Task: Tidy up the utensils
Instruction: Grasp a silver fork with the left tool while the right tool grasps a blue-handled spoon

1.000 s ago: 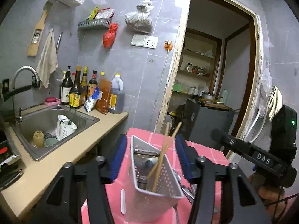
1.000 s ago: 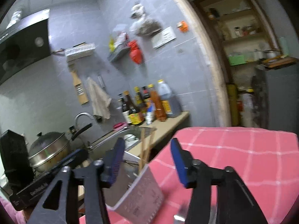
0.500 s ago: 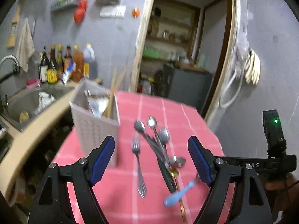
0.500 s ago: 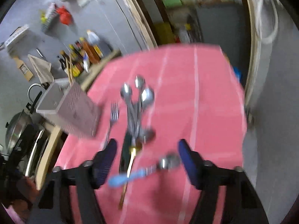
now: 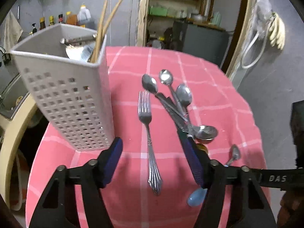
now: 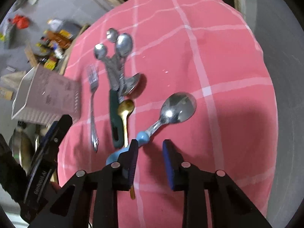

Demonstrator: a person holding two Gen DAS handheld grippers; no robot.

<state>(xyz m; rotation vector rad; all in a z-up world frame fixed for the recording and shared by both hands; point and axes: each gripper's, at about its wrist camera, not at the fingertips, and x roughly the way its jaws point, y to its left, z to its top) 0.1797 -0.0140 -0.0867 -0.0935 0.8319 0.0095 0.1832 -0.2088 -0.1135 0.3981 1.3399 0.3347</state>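
Observation:
A white perforated caddy (image 5: 72,102) holding chopsticks and a few tools stands at the table's left. To its right a fork (image 5: 147,125) lies flat on the cloth. My left gripper (image 5: 152,142) straddles the fork's handle, jaws closing but clear of it. Right of the fork, steel spoons and a green-handled knife (image 5: 176,110) lie in a pile. My right gripper (image 6: 150,144) hangs low over a blue-handled spoon (image 6: 176,106). Its jaws are closing with nothing between the pads; the blue handle runs under the left finger. A gold spoon (image 6: 126,112) lies beside the knife (image 6: 115,114).
The round table wears a pink checked cloth (image 5: 218,87), and its edge drops off close on the right and near sides. A beige counter with a sink (image 5: 11,125) runs along the left. Bottles (image 5: 60,19) line the wall, and a doorway with a dark cabinet (image 5: 199,38) opens behind.
Both grippers tipped down from the wall to the tabletop. The left one left the caddy and came over the fork. The right one's jaws narrowed as it sank towards the blue-handled spoon.

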